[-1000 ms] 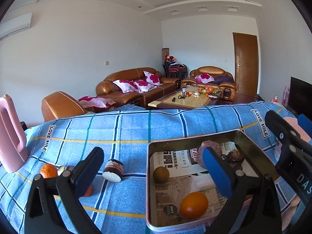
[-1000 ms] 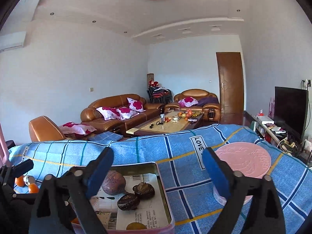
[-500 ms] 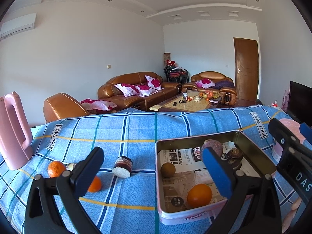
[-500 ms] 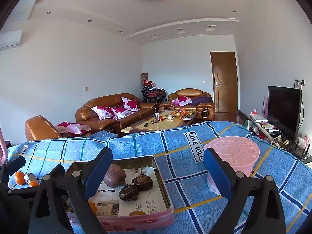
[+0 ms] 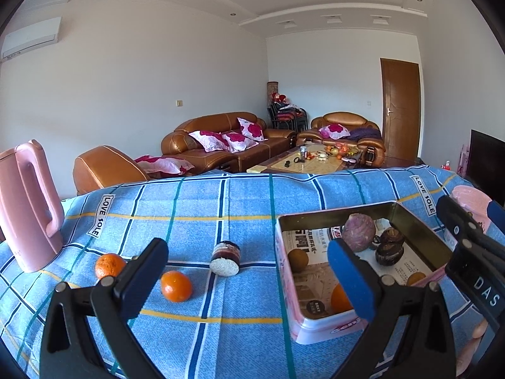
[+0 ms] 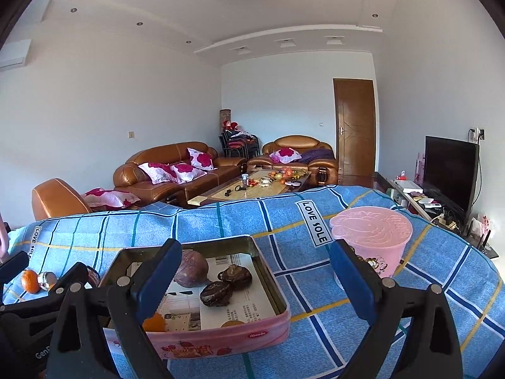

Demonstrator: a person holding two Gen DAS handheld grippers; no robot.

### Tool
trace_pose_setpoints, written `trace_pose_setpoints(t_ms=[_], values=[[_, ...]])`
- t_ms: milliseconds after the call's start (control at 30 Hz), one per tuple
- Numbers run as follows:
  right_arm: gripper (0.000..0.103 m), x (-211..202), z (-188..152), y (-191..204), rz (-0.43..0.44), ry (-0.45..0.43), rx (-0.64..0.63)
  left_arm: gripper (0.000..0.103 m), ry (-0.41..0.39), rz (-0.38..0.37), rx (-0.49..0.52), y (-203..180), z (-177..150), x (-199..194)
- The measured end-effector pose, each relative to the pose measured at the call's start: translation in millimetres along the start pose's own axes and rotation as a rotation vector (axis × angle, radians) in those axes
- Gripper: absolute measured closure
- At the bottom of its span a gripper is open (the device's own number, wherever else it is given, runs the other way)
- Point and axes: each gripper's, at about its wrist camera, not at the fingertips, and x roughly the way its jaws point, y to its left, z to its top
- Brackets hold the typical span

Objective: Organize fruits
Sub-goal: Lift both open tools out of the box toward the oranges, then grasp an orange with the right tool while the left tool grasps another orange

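Note:
A pink tin box point(image 5: 318, 331) lined with newspaper sits on the blue checked cloth. It holds a purple round fruit point(image 5: 359, 232), two dark brown fruits point(image 5: 389, 249), a small brown fruit point(image 5: 298, 260) and an orange point(image 5: 339, 298). Two oranges point(image 5: 176, 285) point(image 5: 109, 264) and a small jar point(image 5: 225, 254) on its side lie on the cloth left of the box. My left gripper point(image 5: 249, 279) is open and empty above the cloth near the box's left side. My right gripper point(image 6: 255, 279) is open and empty over the box point(image 6: 221, 338).
A pink kettle point(image 5: 26, 205) stands at the far left. A pink tub point(image 6: 371, 238) stands right of the box. The table's far edge drops off to a living room with sofas.
Both grippers have drawn back and up, so the box and the loose oranges look smaller and farther. Both stay open and empty.

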Motion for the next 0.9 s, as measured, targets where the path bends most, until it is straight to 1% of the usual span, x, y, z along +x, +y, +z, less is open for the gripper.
trace_pose_setpoints(t_ms=[233, 400, 900], values=[[0.007, -3.7, -2.3, 21.4, 0.013, 0.007, -0.005, 0.000, -0.006, 0.038, 0.035, 18.5, -0.6, 2.6], [0.007, -4.9, -4.0, 43.2, 0.035, 0.015, -0.008, 0.000, -0.009, 0.050, 0.047, 34.0, -0.3, 4.9], [0.007, -6.6, -8.8, 112.6, 0.125, 0.037, -0.023, 0.000, 0.024, 0.096, -0.011, 94.5, -0.2, 20.2]])
